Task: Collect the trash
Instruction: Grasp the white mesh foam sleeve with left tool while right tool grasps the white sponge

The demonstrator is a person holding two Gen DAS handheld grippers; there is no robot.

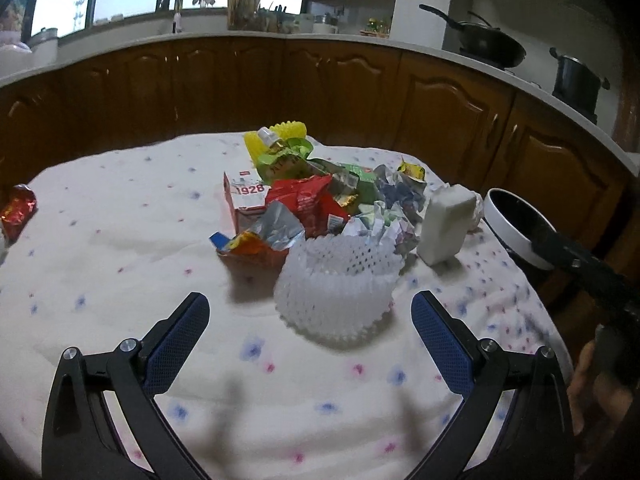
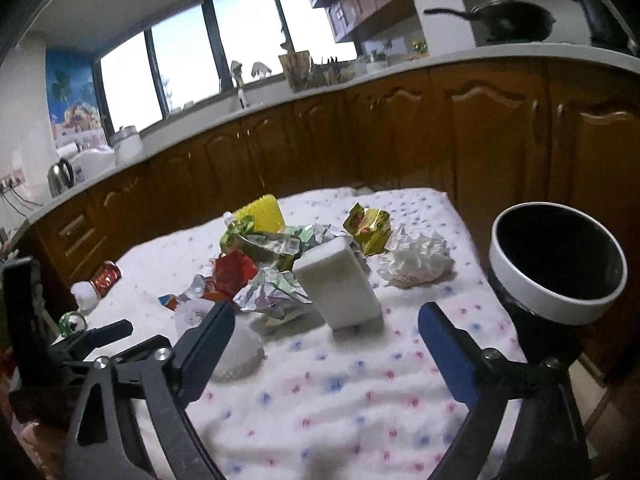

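Your left gripper (image 1: 310, 322) and right gripper (image 2: 326, 330) both stand apart, holding nothing, near the trash pile (image 1: 316, 200) on the bench (image 1: 120, 240).

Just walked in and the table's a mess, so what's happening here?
A person is clearing trash off a cloth-covered table with a two-finger tool in each hand. Both are open and empty. The left tool points at a white foam net sleeve at the near edge of a pile of wrappers. The right tool faces a white block standing upright beside that pile. A white-rimmed bin waits off the table's right edge. Nothing has been picked up.
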